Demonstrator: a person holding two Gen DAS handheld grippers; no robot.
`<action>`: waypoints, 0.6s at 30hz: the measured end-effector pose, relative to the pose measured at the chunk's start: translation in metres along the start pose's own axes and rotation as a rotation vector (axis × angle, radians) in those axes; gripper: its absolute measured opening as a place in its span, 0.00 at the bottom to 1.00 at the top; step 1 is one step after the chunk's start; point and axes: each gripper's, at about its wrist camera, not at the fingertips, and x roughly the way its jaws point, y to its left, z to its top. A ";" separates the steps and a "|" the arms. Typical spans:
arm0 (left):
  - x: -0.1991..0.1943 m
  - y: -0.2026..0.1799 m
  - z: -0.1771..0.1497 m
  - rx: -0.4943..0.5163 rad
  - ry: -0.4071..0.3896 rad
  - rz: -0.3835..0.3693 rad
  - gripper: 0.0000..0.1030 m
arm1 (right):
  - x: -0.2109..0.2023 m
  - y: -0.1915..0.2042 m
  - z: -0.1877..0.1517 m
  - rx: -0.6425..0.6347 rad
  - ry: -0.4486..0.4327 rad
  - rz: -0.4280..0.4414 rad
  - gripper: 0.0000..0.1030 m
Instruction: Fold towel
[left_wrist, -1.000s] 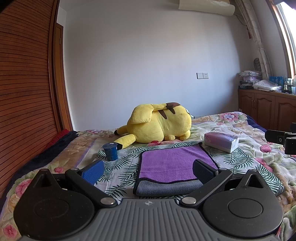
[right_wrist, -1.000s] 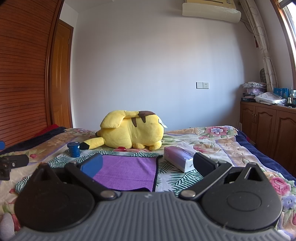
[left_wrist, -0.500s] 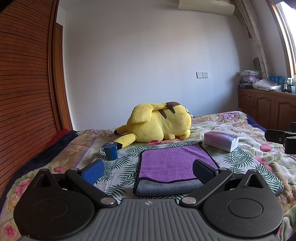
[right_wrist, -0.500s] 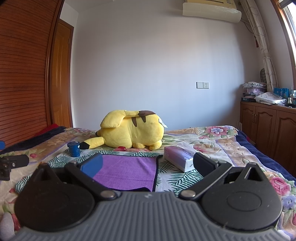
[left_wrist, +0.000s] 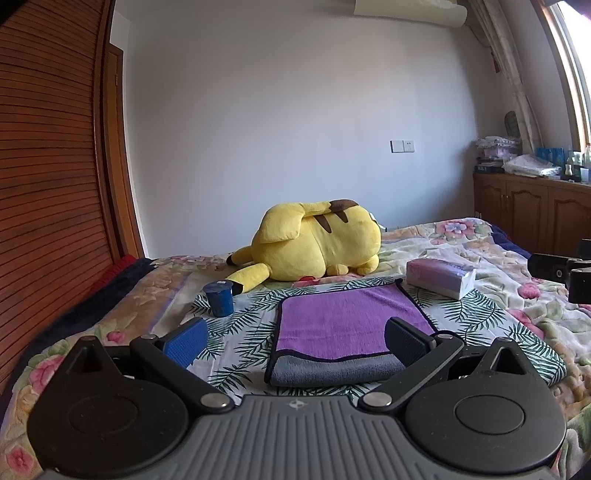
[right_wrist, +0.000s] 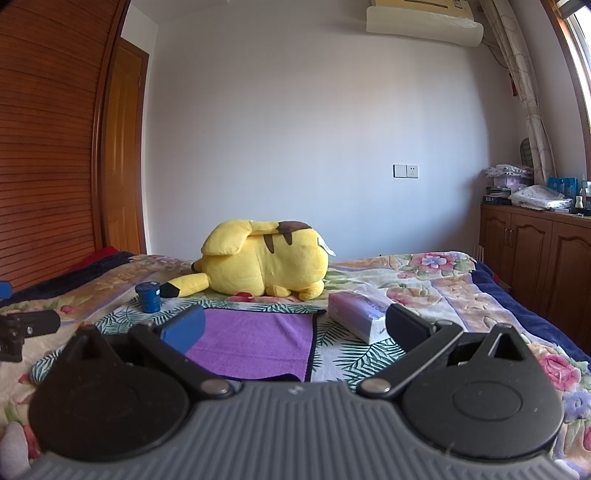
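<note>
A purple towel with a grey underside (left_wrist: 343, 321) lies folded flat on the floral bedspread, its grey fold edge toward me. It also shows in the right wrist view (right_wrist: 255, 339). My left gripper (left_wrist: 295, 341) is open and empty, hovering just in front of the towel's near edge. My right gripper (right_wrist: 295, 326) is open and empty, over the towel's near right corner. Each gripper's tip shows at the edge of the other's view.
A yellow plush toy (left_wrist: 314, 240) lies behind the towel. A blue cup (left_wrist: 218, 298) stands to the towel's left. A tissue pack (left_wrist: 439, 277) lies at its right. A wooden wardrobe (left_wrist: 44, 184) is on the left, cabinets (left_wrist: 535, 214) on the right.
Almost nothing has moved. The left wrist view has shifted very slightly; both grippers stay open and empty and the towel lies as before.
</note>
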 end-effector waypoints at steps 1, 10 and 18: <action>0.000 -0.002 0.000 0.001 0.001 0.000 1.00 | 0.000 0.000 0.000 0.000 0.001 0.000 1.00; 0.008 -0.003 -0.003 0.006 0.057 0.000 1.00 | 0.004 0.007 -0.001 -0.021 0.027 0.004 1.00; 0.016 -0.005 -0.003 0.014 0.105 -0.002 1.00 | 0.016 0.014 -0.004 -0.041 0.078 0.012 1.00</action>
